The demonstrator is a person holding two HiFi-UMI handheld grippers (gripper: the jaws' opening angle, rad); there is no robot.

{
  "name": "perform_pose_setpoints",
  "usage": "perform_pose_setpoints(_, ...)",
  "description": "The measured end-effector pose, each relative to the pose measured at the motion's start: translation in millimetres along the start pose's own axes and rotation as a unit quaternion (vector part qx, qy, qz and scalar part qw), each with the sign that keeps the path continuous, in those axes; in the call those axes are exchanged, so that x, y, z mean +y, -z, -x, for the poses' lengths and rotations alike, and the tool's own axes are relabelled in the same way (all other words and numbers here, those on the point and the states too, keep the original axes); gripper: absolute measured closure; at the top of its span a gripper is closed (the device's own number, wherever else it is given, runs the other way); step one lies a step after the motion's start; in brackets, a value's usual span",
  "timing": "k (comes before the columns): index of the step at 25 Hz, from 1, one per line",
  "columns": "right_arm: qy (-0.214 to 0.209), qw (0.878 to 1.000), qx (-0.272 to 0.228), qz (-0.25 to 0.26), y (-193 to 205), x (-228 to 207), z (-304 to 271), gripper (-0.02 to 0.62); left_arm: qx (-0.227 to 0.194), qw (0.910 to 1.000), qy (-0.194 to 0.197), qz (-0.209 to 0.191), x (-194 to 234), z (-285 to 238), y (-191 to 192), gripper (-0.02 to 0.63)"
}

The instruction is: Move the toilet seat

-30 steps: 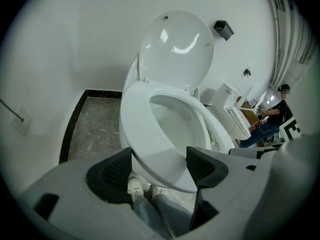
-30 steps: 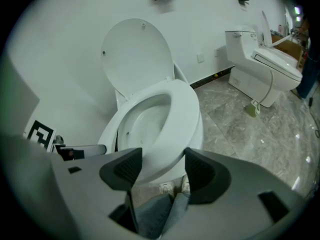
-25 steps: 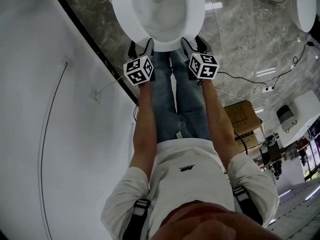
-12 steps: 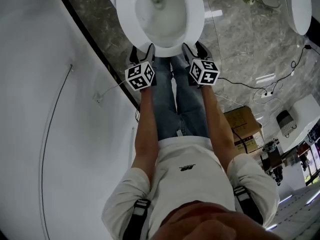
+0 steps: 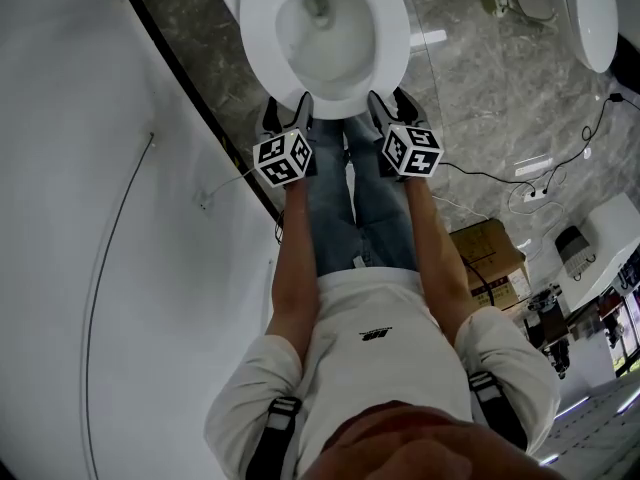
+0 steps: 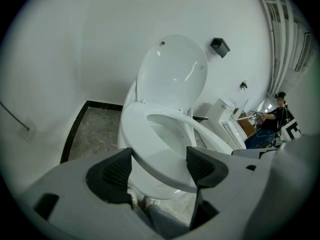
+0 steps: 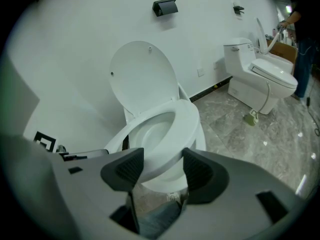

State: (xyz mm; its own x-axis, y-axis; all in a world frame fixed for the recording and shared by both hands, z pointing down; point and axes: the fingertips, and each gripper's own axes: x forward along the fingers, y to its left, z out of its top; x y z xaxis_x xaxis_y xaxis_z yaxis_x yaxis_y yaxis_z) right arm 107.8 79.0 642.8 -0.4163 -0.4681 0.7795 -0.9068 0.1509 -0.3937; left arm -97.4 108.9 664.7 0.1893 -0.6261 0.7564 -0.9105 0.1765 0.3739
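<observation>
Left tongs (image 5: 287, 111): spread, tips at the toilet seat (image 5: 392, 48) front rim, 7 o'clock, pinching nothing. Seat: front seemingly just lifted off the bowl (image 6: 156, 186); swinging it up to the upright lid (image 6: 172, 69) remains. Right tongs (image 5: 390, 103): spread, lately narrowing slightly, 5 o'clock. Versus earlier frame: both unchanged at the rim.

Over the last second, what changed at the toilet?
Right tool: jaws have just been closing slightly, with the front edge of the toilet seat between them. The seat's front now sits lifted off the bowl; the head view can't show when it rose. Unchanged: left tool and right tool at the seat's front rim.
</observation>
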Motion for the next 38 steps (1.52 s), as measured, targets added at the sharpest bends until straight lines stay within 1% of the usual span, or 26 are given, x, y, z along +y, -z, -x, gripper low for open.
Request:
perform_pose_setpoints(16,-0.021,0.999,-0.027,-0.008,-36,20,19,0.336,-0.033,0.9994,0.008,0.008,-8,18,-38,0.278)
perform_pose_setpoints(32,-0.036,0.998,-0.043,-0.02,-73,32,32,0.336,-0.064,0.9978,0.015,0.012,-20,28,-76,0.276)
perform_pose_setpoints(38,-0.038,0.998,-0.048,-0.026,-82,34,34,0.336,-0.072,0.9972,0.017,0.01,-24,29,-85,0.275)
